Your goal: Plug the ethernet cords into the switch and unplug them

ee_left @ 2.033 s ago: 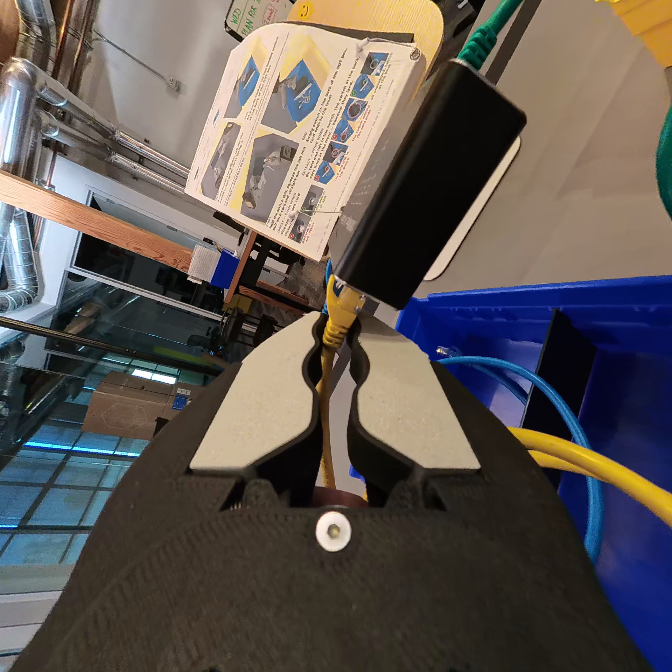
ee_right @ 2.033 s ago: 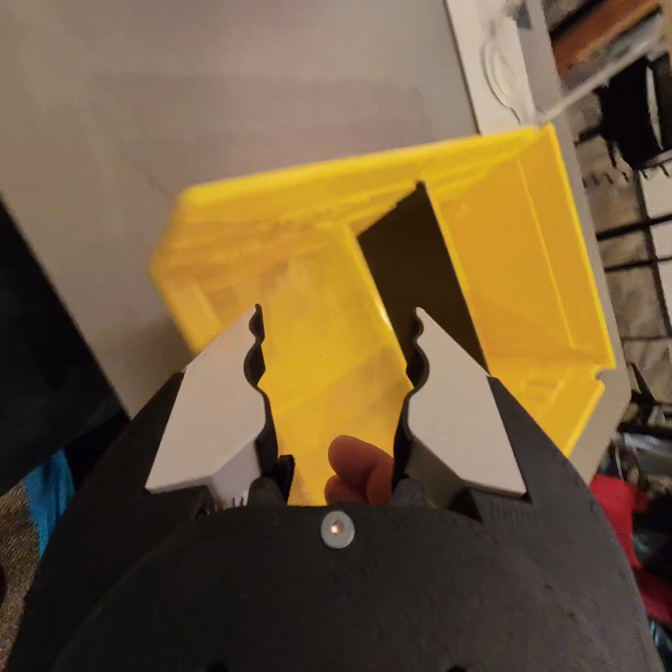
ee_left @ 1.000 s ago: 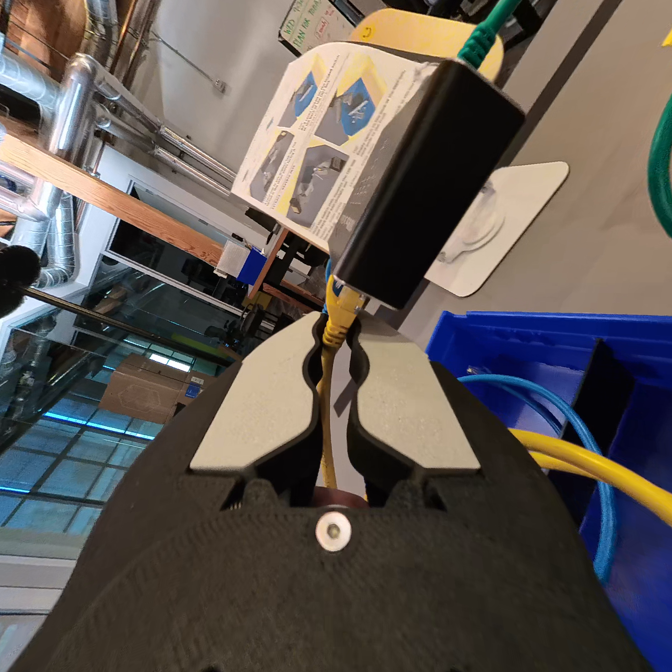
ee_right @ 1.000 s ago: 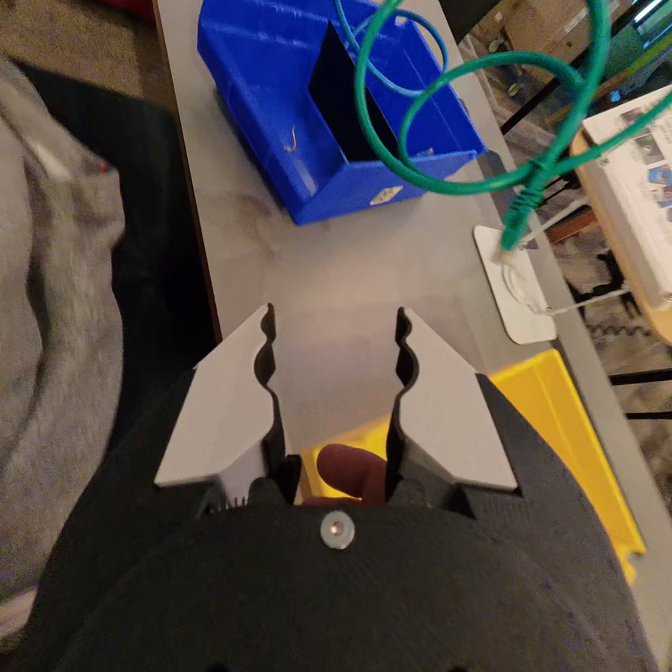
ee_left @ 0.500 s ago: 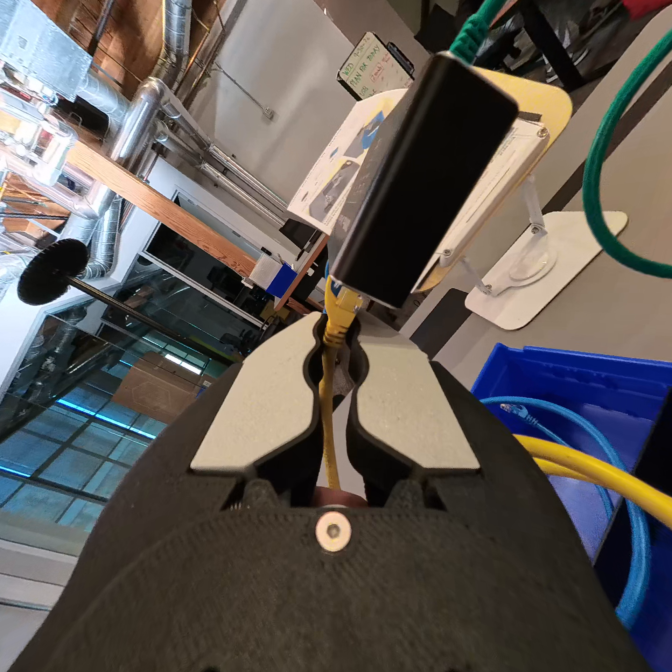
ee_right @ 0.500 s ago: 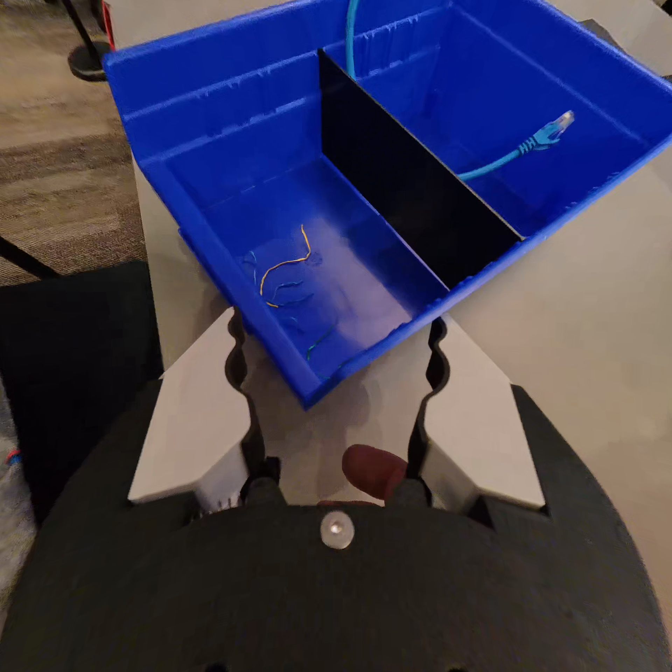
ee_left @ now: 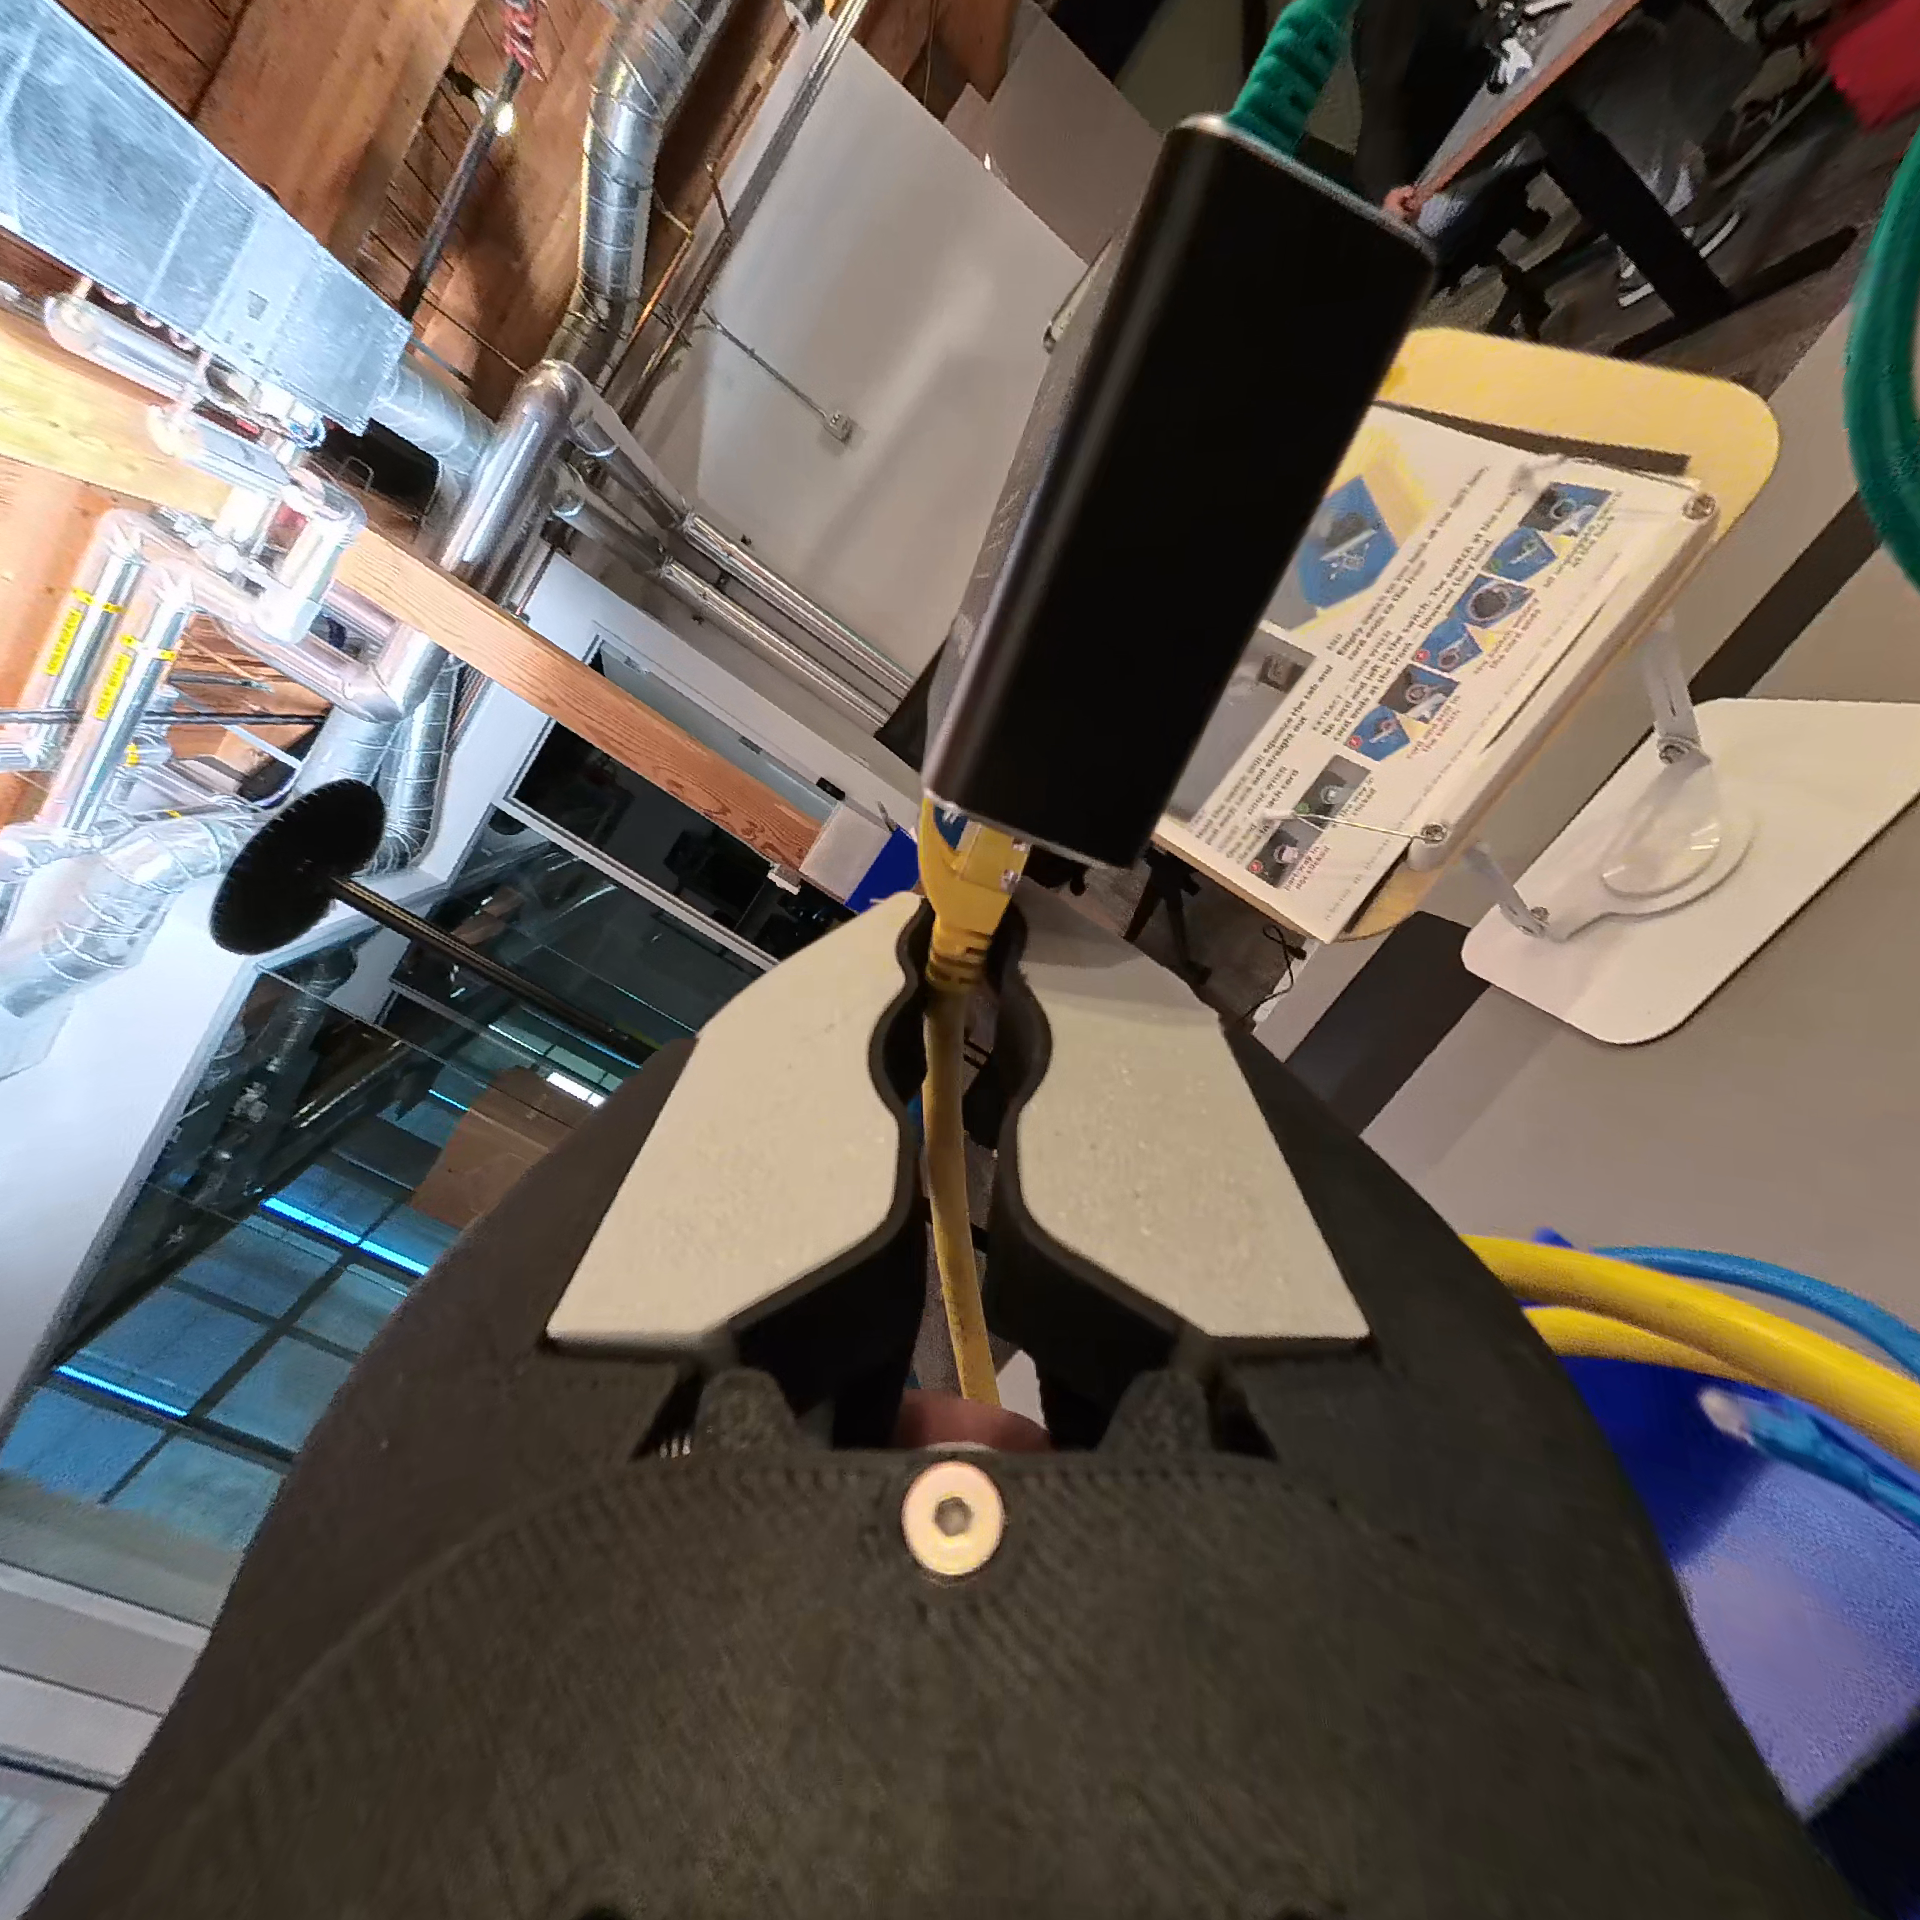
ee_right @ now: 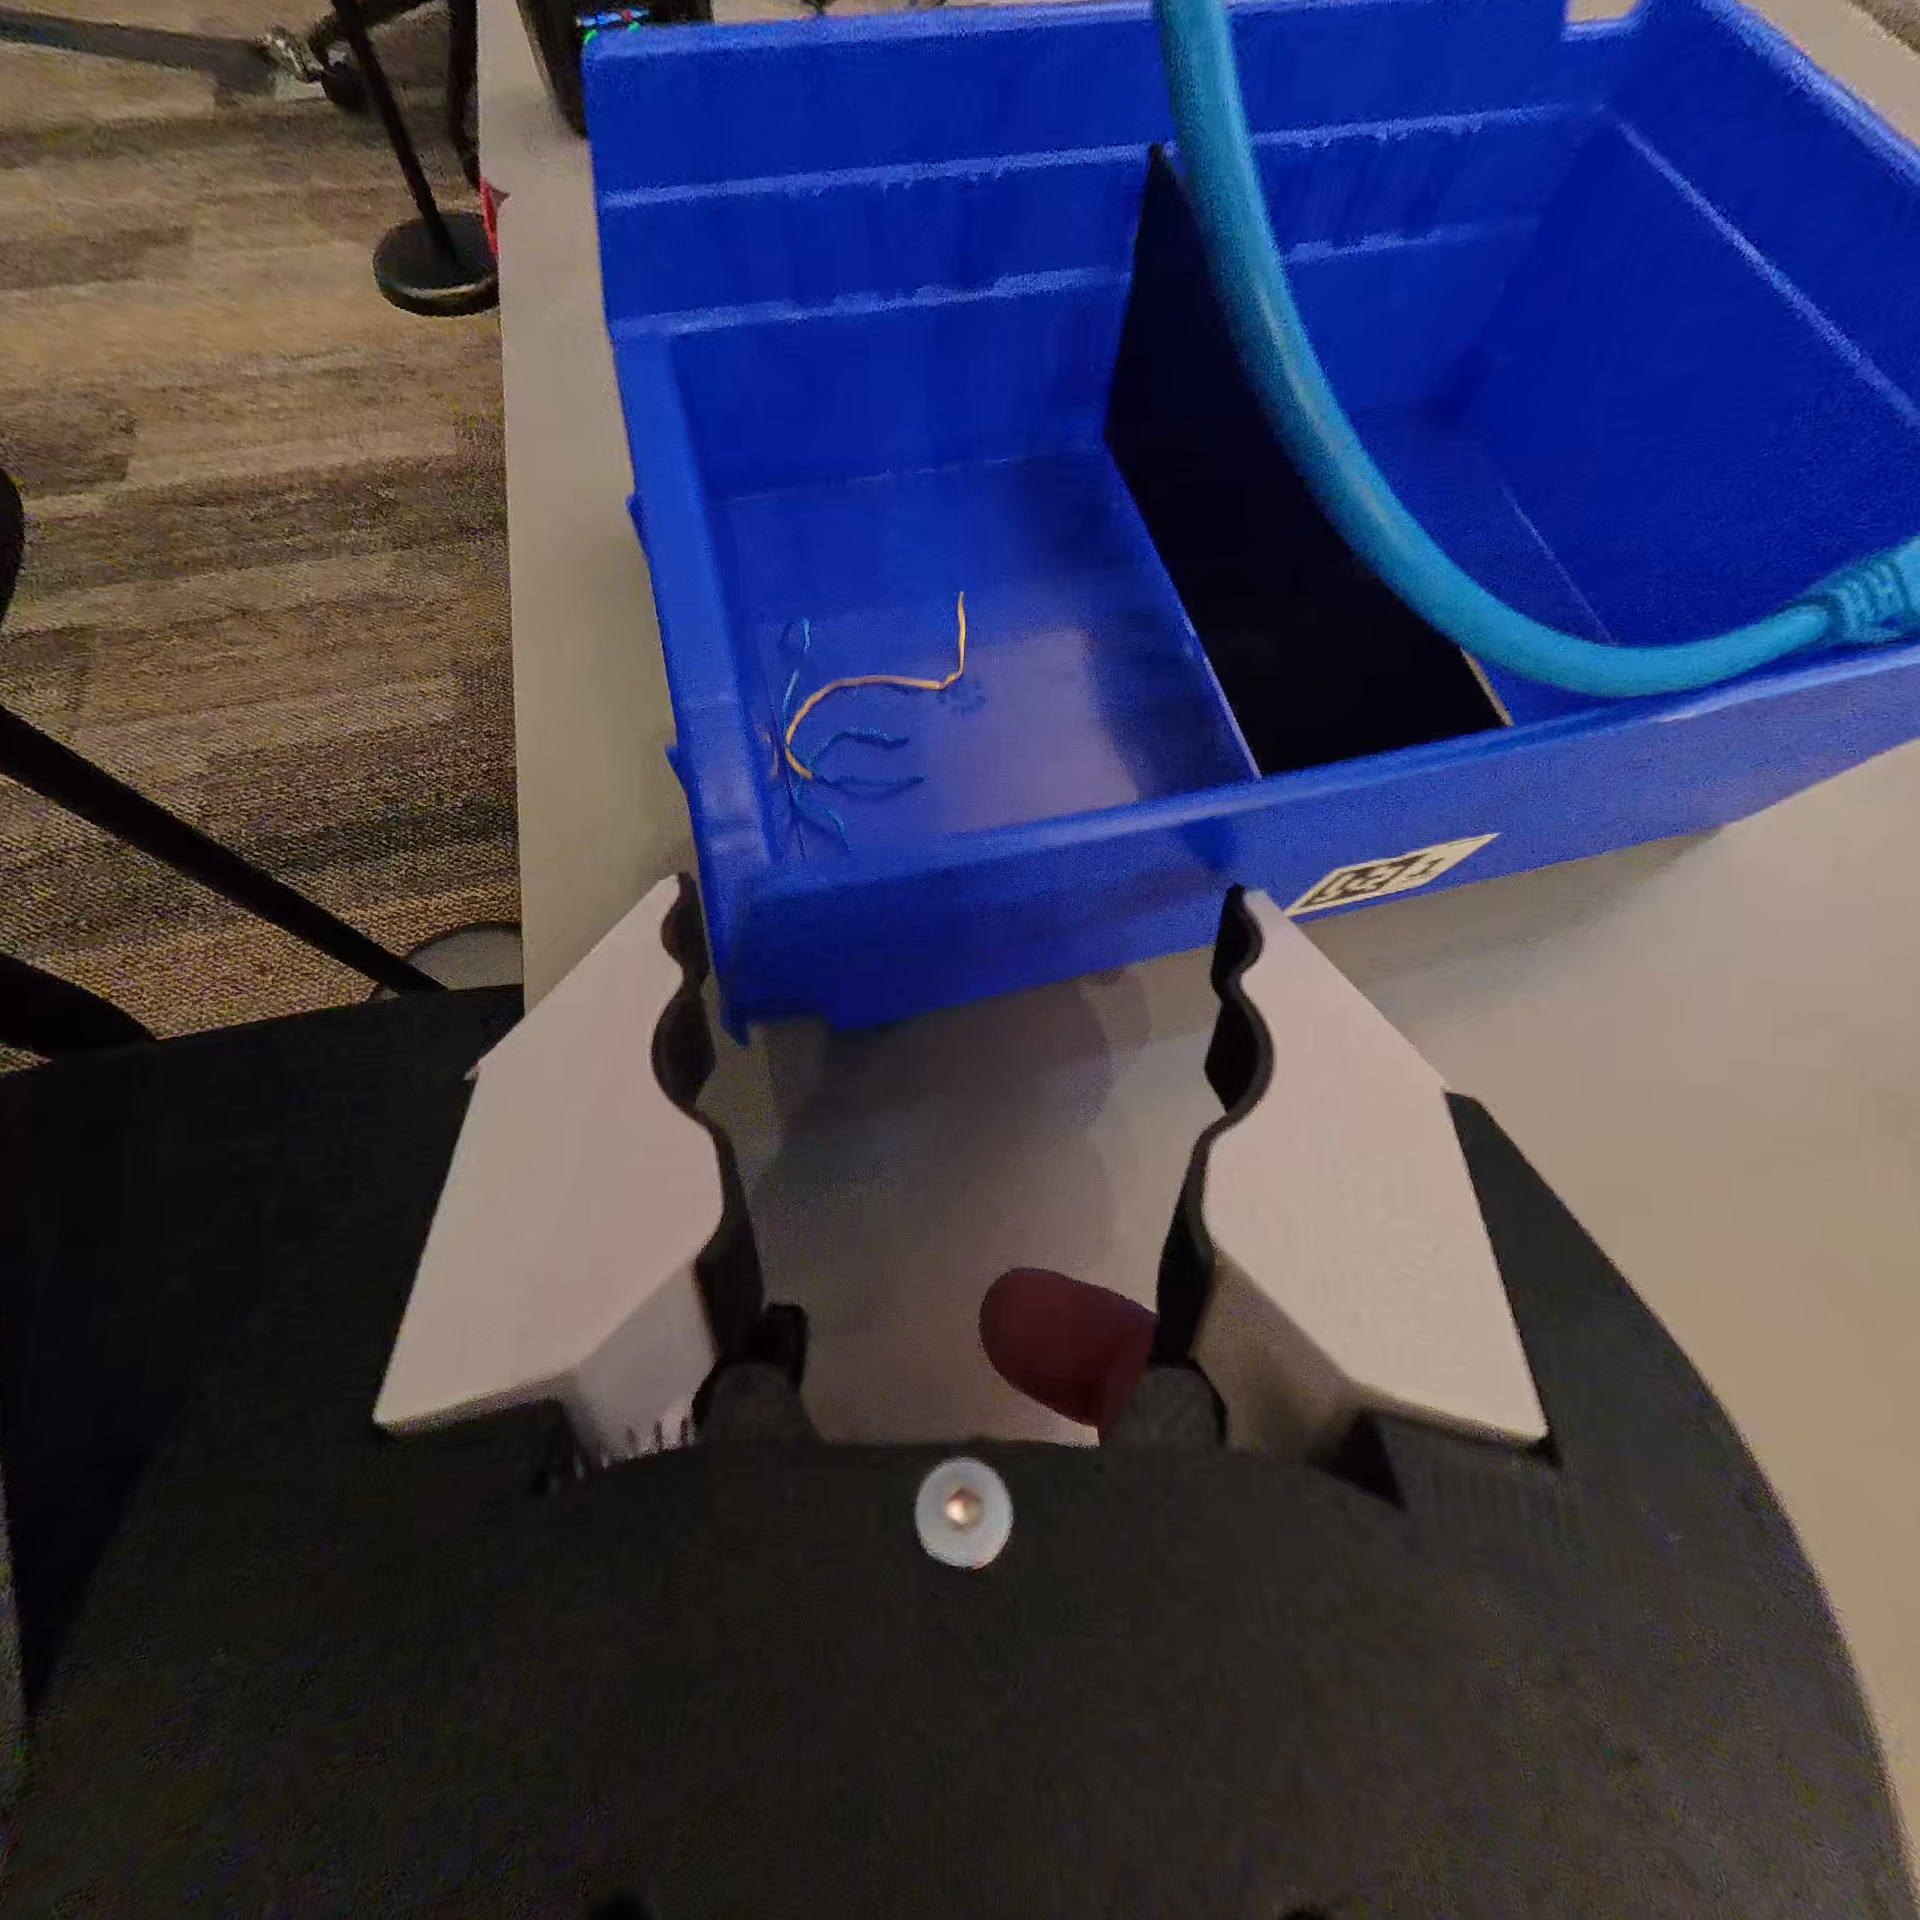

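The left gripper [ee_left: 961, 956] was clamped on the yellow cord [ee_left: 954, 1122], plugged into the lifted black switch [ee_left: 1164, 499] alongside a green cord [ee_left: 1294, 62], while the right gripper [ee_right: 961, 997] hung open before the blue bin [ee_right: 1039, 862], blue cord [ee_right: 1351, 468] seemingly next.

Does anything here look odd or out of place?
Yes. Thin loose wire scraps lie on the floor of the blue bin, left of its black divider. They look like stripped cable strands, perhaps from a damaged cord.

Spread gripper [ee_right: 961, 940] before blue bin [ee_right: 1039, 883]
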### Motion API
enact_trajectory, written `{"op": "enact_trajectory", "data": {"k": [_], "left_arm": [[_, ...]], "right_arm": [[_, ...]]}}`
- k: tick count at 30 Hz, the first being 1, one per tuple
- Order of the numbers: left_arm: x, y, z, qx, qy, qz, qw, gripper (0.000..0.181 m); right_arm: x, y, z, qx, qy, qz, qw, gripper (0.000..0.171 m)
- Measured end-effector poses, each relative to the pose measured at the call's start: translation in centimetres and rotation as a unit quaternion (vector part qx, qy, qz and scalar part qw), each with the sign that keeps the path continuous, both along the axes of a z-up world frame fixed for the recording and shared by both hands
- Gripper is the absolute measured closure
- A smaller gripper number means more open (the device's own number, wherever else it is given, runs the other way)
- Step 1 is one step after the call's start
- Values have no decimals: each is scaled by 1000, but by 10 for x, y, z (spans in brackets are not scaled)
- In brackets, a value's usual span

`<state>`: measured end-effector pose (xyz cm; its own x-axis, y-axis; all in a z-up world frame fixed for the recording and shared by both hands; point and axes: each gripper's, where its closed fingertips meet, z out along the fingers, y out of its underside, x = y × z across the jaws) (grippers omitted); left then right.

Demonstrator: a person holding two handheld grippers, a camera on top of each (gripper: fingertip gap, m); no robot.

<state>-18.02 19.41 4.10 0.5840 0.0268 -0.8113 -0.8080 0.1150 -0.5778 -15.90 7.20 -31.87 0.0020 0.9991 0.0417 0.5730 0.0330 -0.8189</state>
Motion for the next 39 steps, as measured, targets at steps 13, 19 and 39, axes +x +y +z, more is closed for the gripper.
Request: {"op": "enact_trajectory", "data": {"k": [13, 19, 39], "left_arm": [[59, 9, 48, 24, 6, -44, 999, 173], [127, 23, 53, 24, -7, -90, 996, 173], [238, 73, -66, -48, -120, -154, 980, 172]], "right_arm": [[114, 50, 26, 35, -18, -72, 997, 73], [183, 108, 17, 35, -20, -197, 980, 62], [268, 251, 1, 13, 43, -448, 893, 42]]}}
